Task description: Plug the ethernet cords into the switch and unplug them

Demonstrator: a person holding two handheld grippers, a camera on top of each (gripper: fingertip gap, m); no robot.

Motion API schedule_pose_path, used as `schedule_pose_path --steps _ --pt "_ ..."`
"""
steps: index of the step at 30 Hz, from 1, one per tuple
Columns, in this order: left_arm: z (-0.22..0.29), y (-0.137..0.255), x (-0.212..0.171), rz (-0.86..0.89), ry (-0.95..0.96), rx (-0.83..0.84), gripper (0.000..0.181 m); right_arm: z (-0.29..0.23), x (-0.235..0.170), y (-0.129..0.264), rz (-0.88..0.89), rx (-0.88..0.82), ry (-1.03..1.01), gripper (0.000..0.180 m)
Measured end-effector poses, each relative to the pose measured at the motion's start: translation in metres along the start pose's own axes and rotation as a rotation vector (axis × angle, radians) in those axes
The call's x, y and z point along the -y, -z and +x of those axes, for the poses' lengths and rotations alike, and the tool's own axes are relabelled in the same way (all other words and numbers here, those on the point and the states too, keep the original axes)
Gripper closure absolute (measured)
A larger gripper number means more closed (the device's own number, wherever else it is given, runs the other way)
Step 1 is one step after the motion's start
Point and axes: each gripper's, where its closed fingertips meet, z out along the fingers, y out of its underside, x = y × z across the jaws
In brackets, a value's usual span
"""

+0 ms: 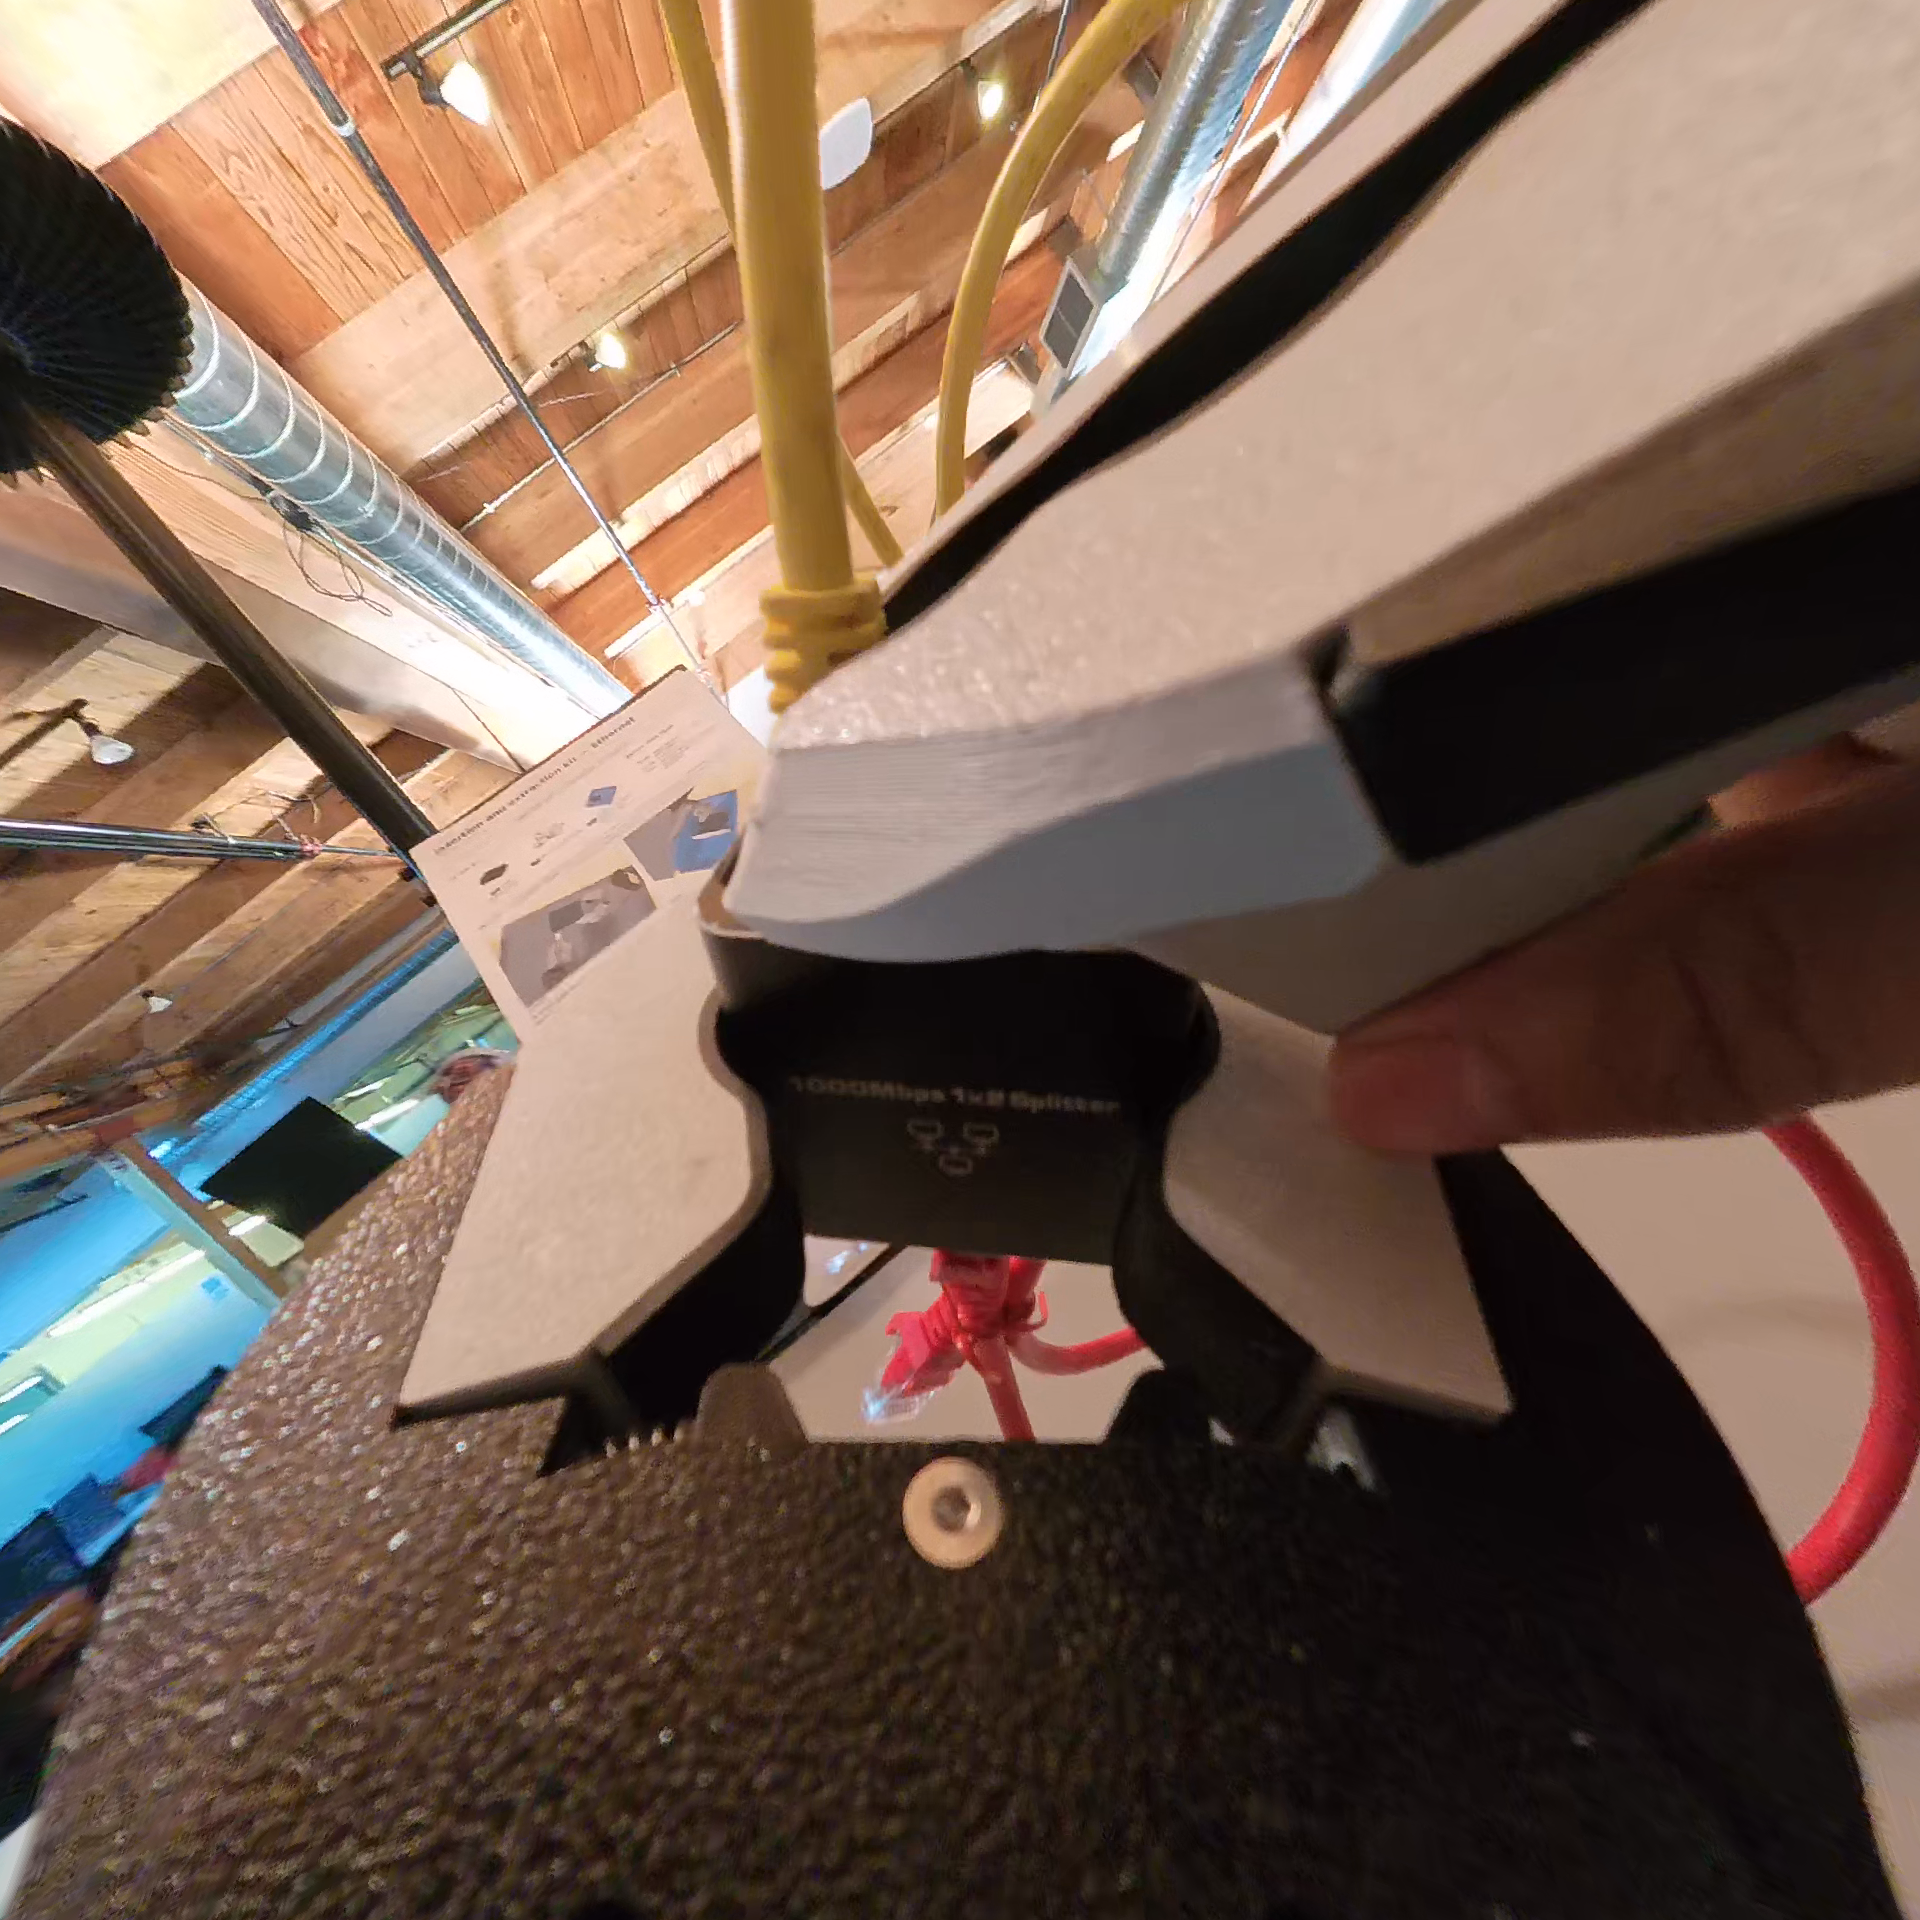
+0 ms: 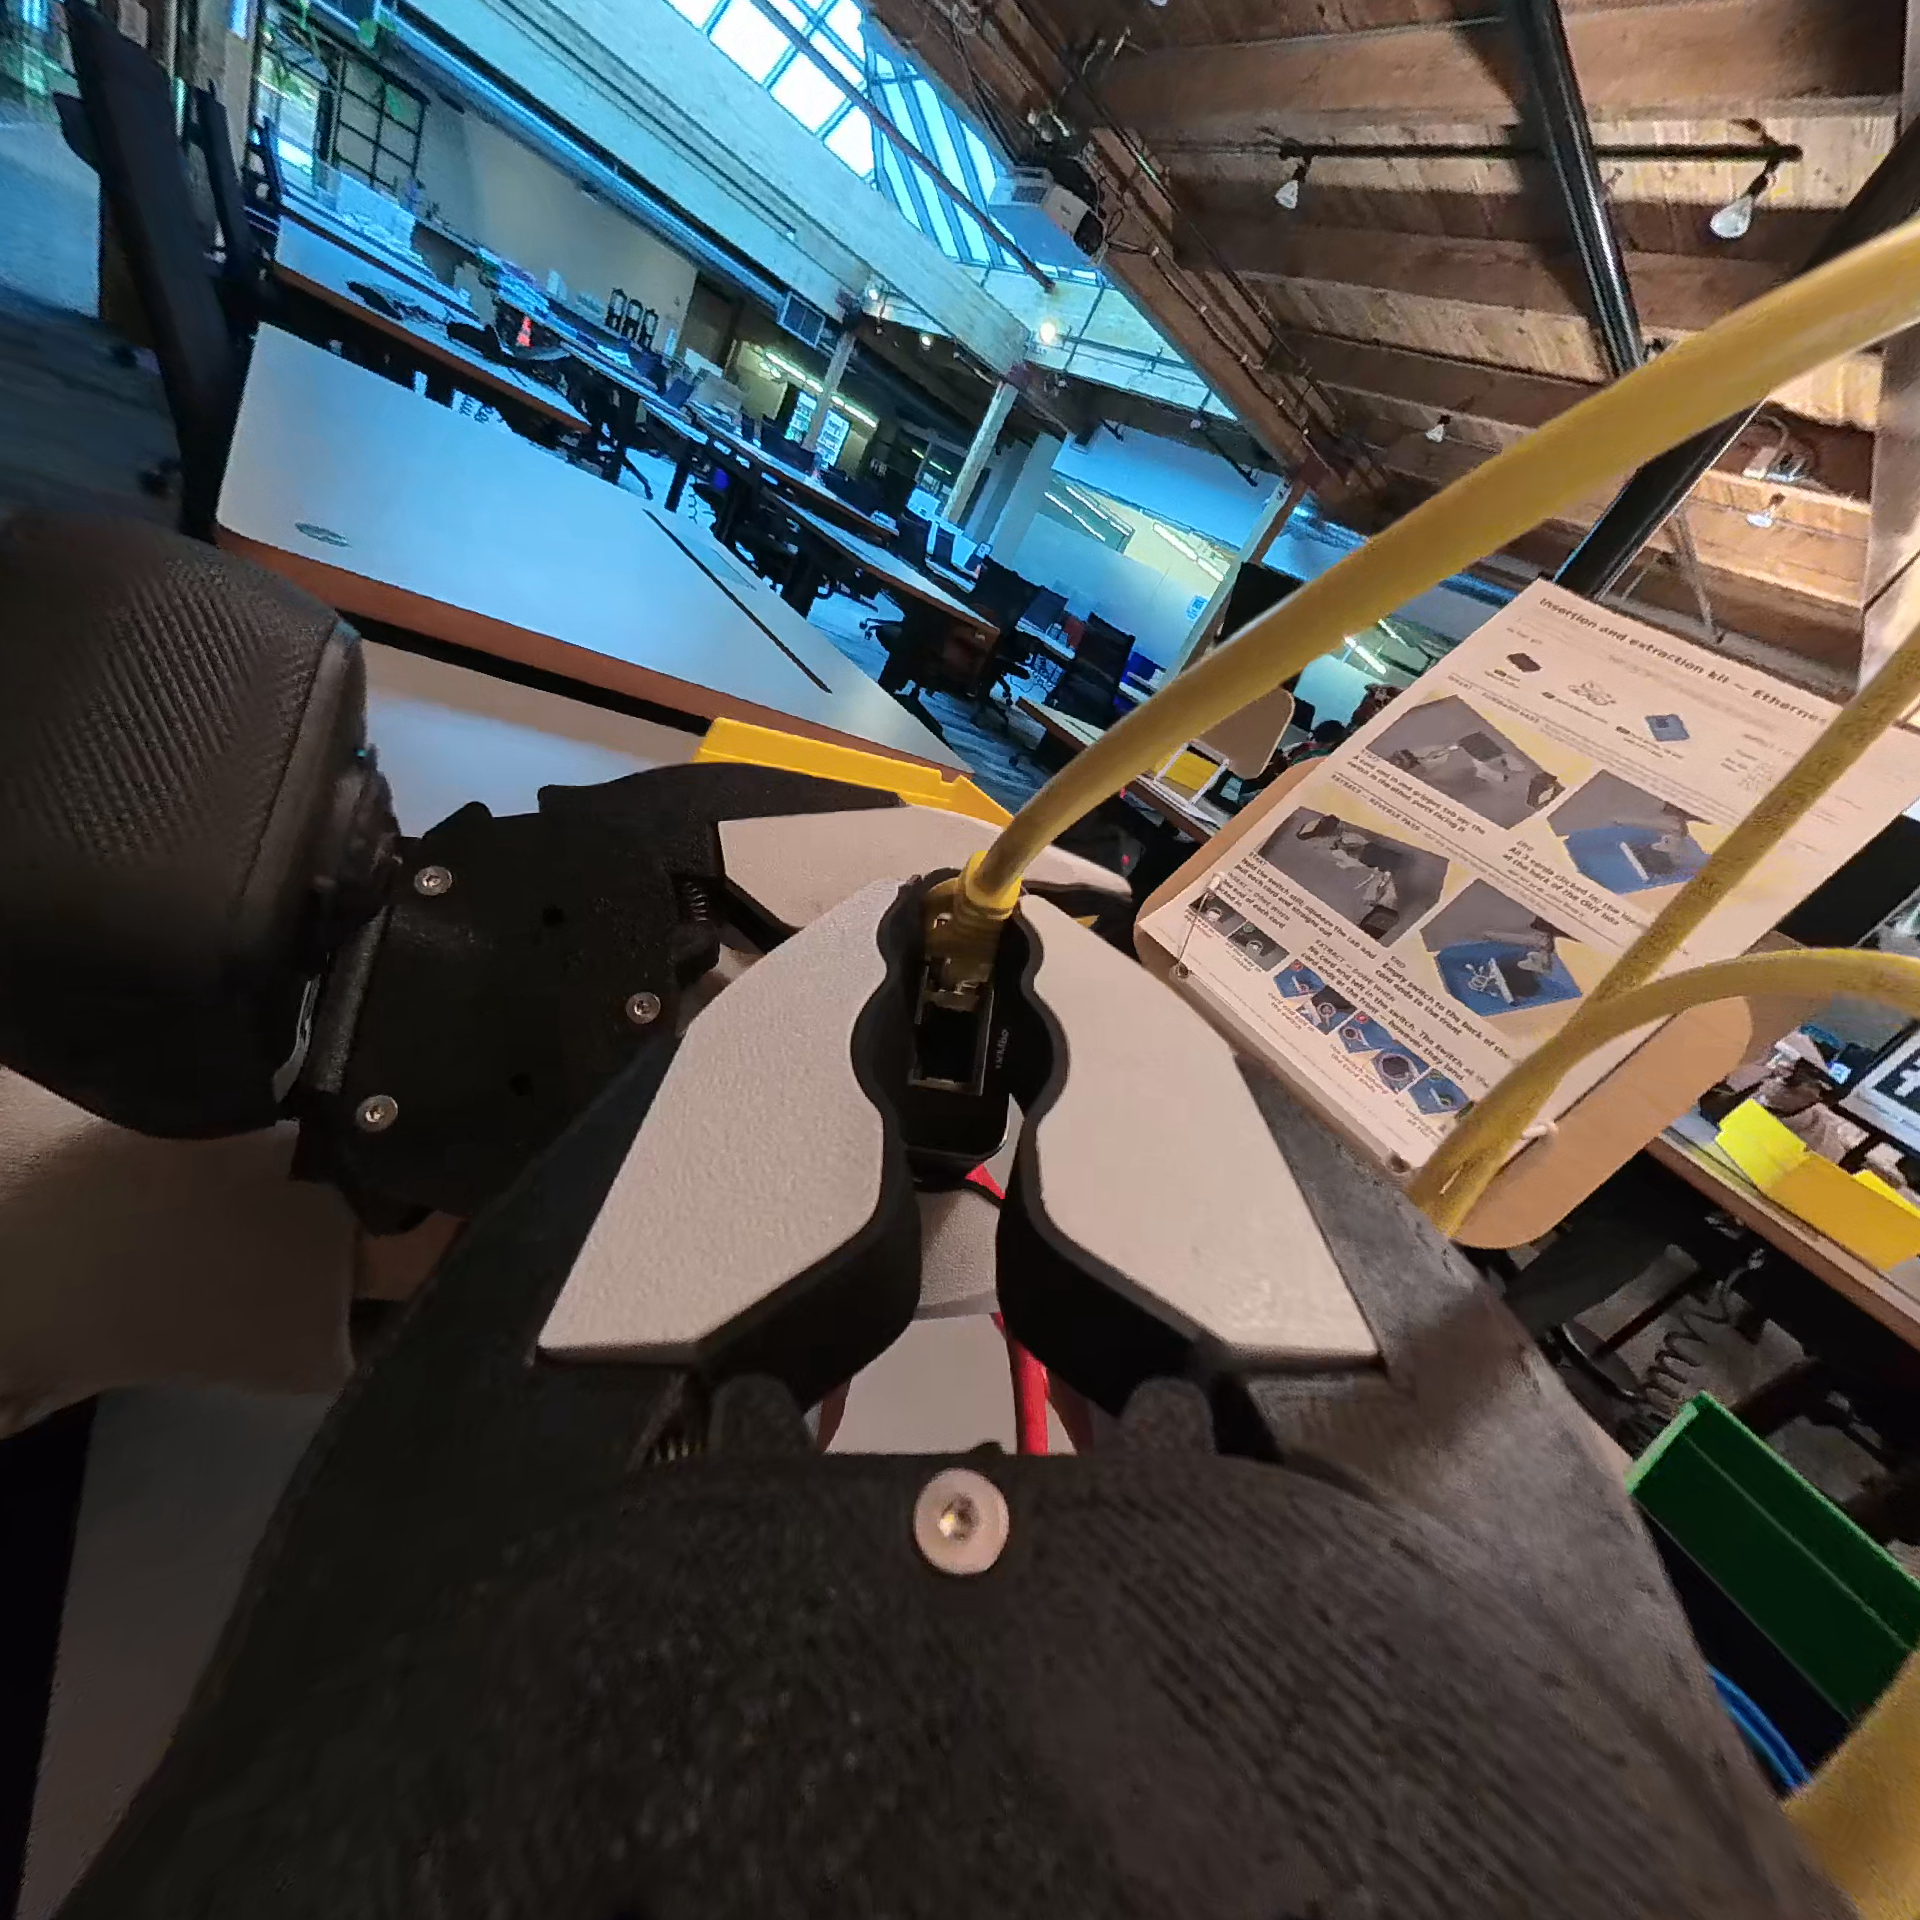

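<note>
A small black switch (image 1: 956,1174) is raised in the air between both grippers. My left gripper (image 1: 956,1060) is shut on its body. My right gripper (image 2: 961,904) comes in from the other side. Its grey fingers (image 2: 1143,1143) close around the yellow plug (image 2: 966,925), which sits in the switch's upper port. The port below it (image 2: 945,1070) is empty. In the left wrist view the yellow cord (image 1: 790,364) rises from the switch. A red plug (image 1: 971,1288) sits at the switch's underside. A second red plug (image 1: 909,1371) hangs loose beside it.
A person's thumb (image 1: 1558,997) rests on the right gripper. A printed instruction sheet (image 2: 1507,862) stands on a board behind. A yellow bin (image 2: 831,753) lies beyond the grippers and a green bin (image 2: 1787,1558) at lower right. A red cord (image 1: 1870,1351) loops over the white table. Spacing between my two grippers at the tips: around 6 centimetres.
</note>
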Motion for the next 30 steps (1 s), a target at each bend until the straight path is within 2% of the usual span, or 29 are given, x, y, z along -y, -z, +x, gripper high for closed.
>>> schedule_pose_path --steps 7,10,13,17,20,22,25,30 --pt "0.004 -0.003 -0.001 -0.025 -0.02 -0.031 0.102 0.008 -0.002 0.003 0.048 0.023 -0.132 0.164" --pt "0.01 -0.006 -0.006 -0.044 0.013 -0.06 0.105 0.008 -0.009 0.002 -0.045 -0.02 0.039 0.164" --pt "0.014 -0.007 -0.008 -0.042 0.05 -0.078 0.105 0.008 -0.013 0.002 -0.087 -0.043 0.126 0.163" --pt "0.015 -0.007 -0.008 -0.03 0.046 -0.083 0.105 0.012 -0.012 0.002 -0.004 0.001 -0.094 0.165" --pt "0.017 -0.008 -0.011 -0.028 0.069 -0.094 0.105 0.009 -0.017 0.0 -0.091 -0.023 0.067 0.163" --pt "0.017 -0.008 -0.012 -0.019 0.065 -0.103 0.105 0.009 -0.018 0.0 -0.114 -0.029 0.1 0.163" --pt "0.02 -0.009 -0.013 -0.017 0.075 -0.13 0.105 0.011 -0.02 -0.001 -0.09 -0.012 -0.008 0.164" --pt "0.024 -0.01 -0.021 -0.032 0.138 -0.175 0.105 0.009 -0.027 -0.006 -0.185 -0.022 0.095 0.163"
